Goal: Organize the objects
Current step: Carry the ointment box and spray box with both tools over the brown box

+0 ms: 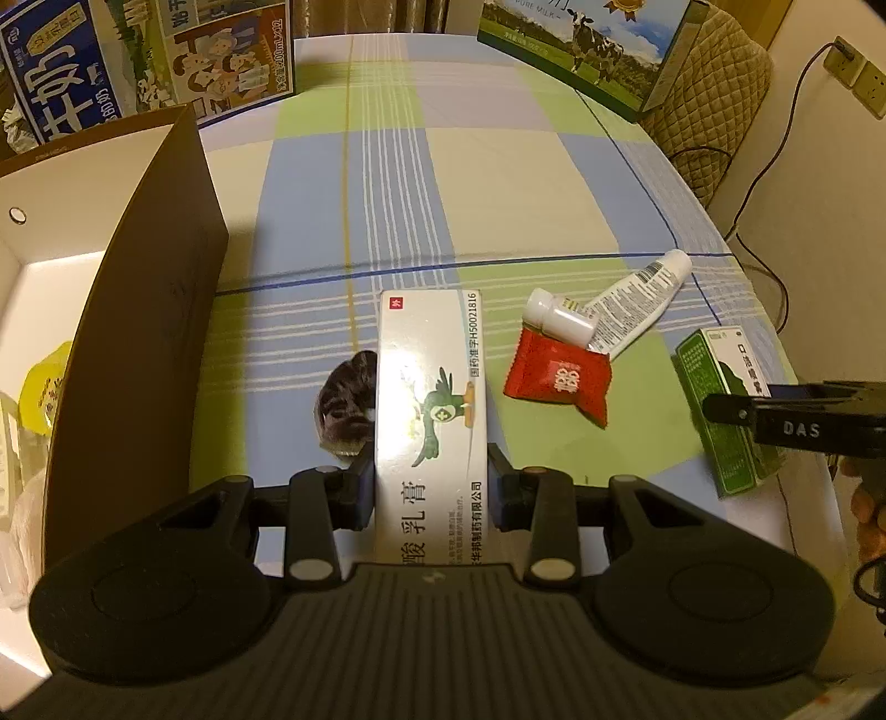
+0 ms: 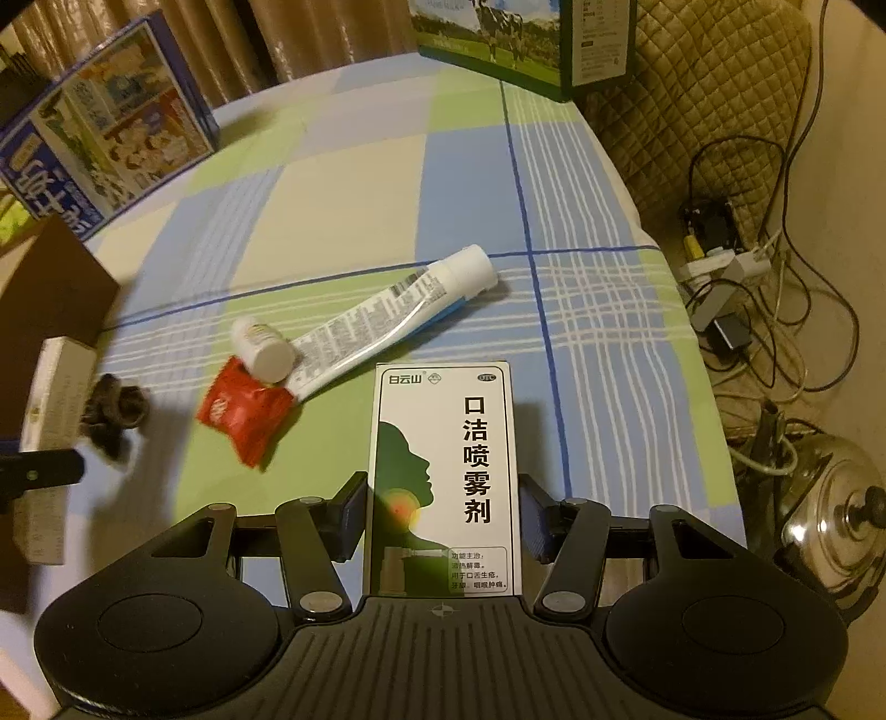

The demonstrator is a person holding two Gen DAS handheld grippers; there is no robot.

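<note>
My left gripper is shut on a long white ointment box with a green bird logo, held above the checked tablecloth. My right gripper is shut on a green and white mouth spray box; that box also shows in the left wrist view. On the cloth between them lie a red candy packet, a small white bottle, a white tube and a dark hair scrunchie. An open brown box with a white inside stands to the left.
Milk cartons stand at the back left and a green milk carton at the back right. A quilted chair, cables with a power strip and a steel kettle are off the table's right edge.
</note>
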